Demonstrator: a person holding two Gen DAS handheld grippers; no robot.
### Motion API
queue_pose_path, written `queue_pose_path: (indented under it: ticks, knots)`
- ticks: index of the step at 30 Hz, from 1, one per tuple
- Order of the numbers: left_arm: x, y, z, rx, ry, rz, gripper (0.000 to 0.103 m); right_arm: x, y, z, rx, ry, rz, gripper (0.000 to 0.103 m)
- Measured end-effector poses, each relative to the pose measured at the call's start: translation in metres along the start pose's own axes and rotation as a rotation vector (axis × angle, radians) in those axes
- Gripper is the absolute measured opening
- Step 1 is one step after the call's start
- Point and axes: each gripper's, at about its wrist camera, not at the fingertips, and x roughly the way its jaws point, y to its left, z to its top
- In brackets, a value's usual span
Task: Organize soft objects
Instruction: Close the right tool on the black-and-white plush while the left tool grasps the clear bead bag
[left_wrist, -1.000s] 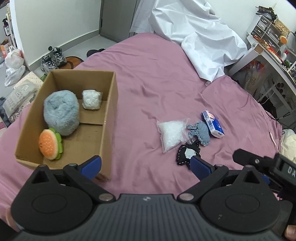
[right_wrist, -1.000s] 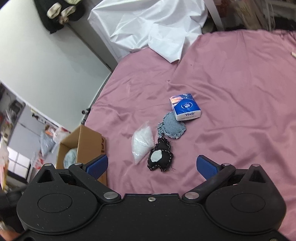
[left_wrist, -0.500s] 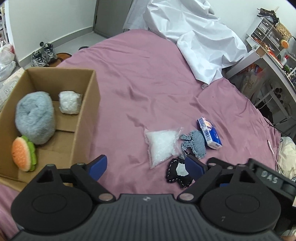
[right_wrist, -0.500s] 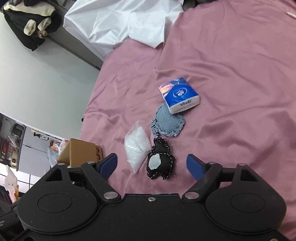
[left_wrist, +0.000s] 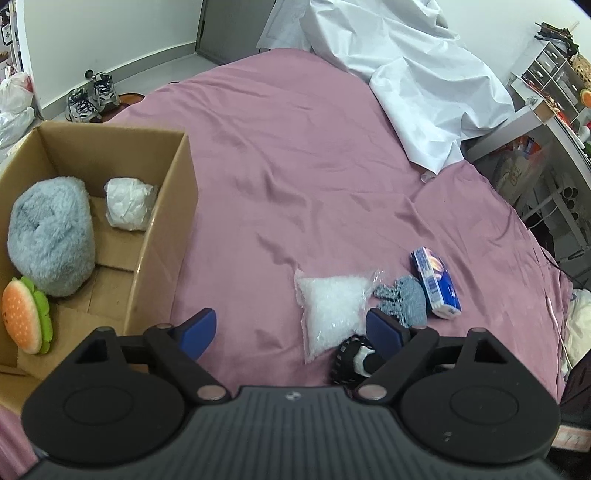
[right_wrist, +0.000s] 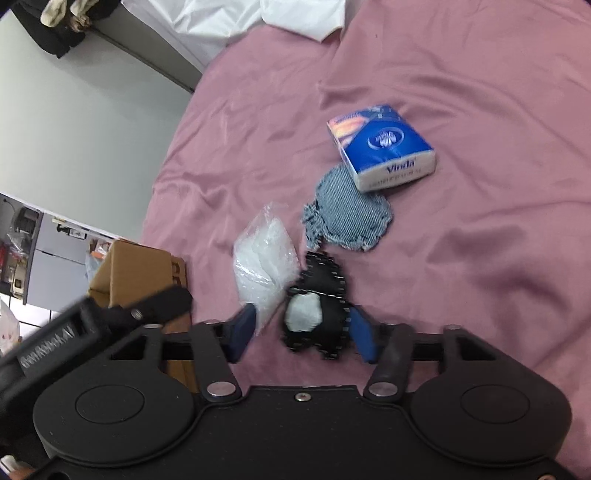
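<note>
From the left wrist, the left tongs (left_wrist: 290, 328) have swung rightward across the bed (left_wrist: 295, 155) over the last second: the cardboard box (left_wrist: 162, 236), holding a grey-blue plush (left_wrist: 51, 236), a burger toy (left_wrist: 24, 321) and a white wad (left_wrist: 127, 203), has slid to the left edge, and the loose pile now sits just ahead. Their jaws stand wide apart and empty, with the clear bag of white filling (left_wrist: 330, 306) lying near the right pad. From the right wrist, the right tongs (right_wrist: 304, 326) have dropped much closer to the pile; the black stitched pouch (right_wrist: 317, 306) now lies between the blue pads, which are narrower than a second ago but not visibly pressing it. Beyond it lie the filling bag (right_wrist: 264, 254), the denim patch (right_wrist: 347, 218) and the blue tissue pack (right_wrist: 384, 144), touching or overlapping. That likely makes the pouch the next item for the box, with four pieces left on the bed.
</note>
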Motion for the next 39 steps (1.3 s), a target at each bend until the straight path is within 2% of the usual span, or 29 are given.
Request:
queue_pose_path:
  ticks: [1,3,6,8,18,19,22,26,27,30,31,34,39]
  knots:
    - [0.001,-0.001,0.001,-0.002,-0.002,0.002,0.087,0.002,-0.002,0.000,0.007,0.008,0.004,0.027]
    - [0.001,-0.004,0.002,0.001,-0.007,0.001,0.087,0.004,-0.005,0.001,0.014,0.013,0.002,0.012]
    - [-0.001,-0.012,0.004,0.014,-0.019,-0.005,0.087,0.000,-0.009,0.001,0.029,-0.004,0.016,0.001]
    - [-0.001,-0.018,0.004,0.031,-0.029,-0.007,0.088,-0.003,-0.011,0.002,0.038,-0.019,0.026,0.000]
    - [0.033,-0.033,0.002,0.037,0.019,-0.012,0.088,-0.012,-0.024,0.007,0.098,-0.043,0.080,0.000]
    - [0.035,-0.033,0.002,0.032,0.020,-0.009,0.088,-0.011,-0.025,0.007,0.107,-0.034,0.093,0.006]
    - [0.045,-0.030,0.003,0.010,0.032,-0.004,0.087,-0.007,-0.026,0.007,0.130,-0.008,0.130,0.013]
    - [0.057,-0.027,0.005,-0.004,0.049,0.008,0.086,-0.001,-0.025,0.007,0.128,0.007,0.134,0.026]
    - [0.061,-0.025,0.006,-0.010,0.055,0.012,0.082,0.001,-0.024,0.006,0.125,0.013,0.131,0.028]
    - [0.069,-0.019,0.006,-0.047,0.090,-0.006,0.057,0.005,-0.021,0.006,0.104,0.018,0.096,0.050]
    - [0.070,-0.016,0.006,-0.063,0.092,-0.013,0.045,0.006,-0.019,0.006,0.095,0.015,0.086,0.051]
    - [0.066,-0.010,0.005,-0.092,0.071,0.008,0.040,0.011,-0.015,0.007,0.075,0.026,0.070,0.051]
    - [0.053,-0.003,0.006,-0.121,0.089,0.001,0.039,0.021,-0.004,0.008,0.019,0.028,0.032,0.053]
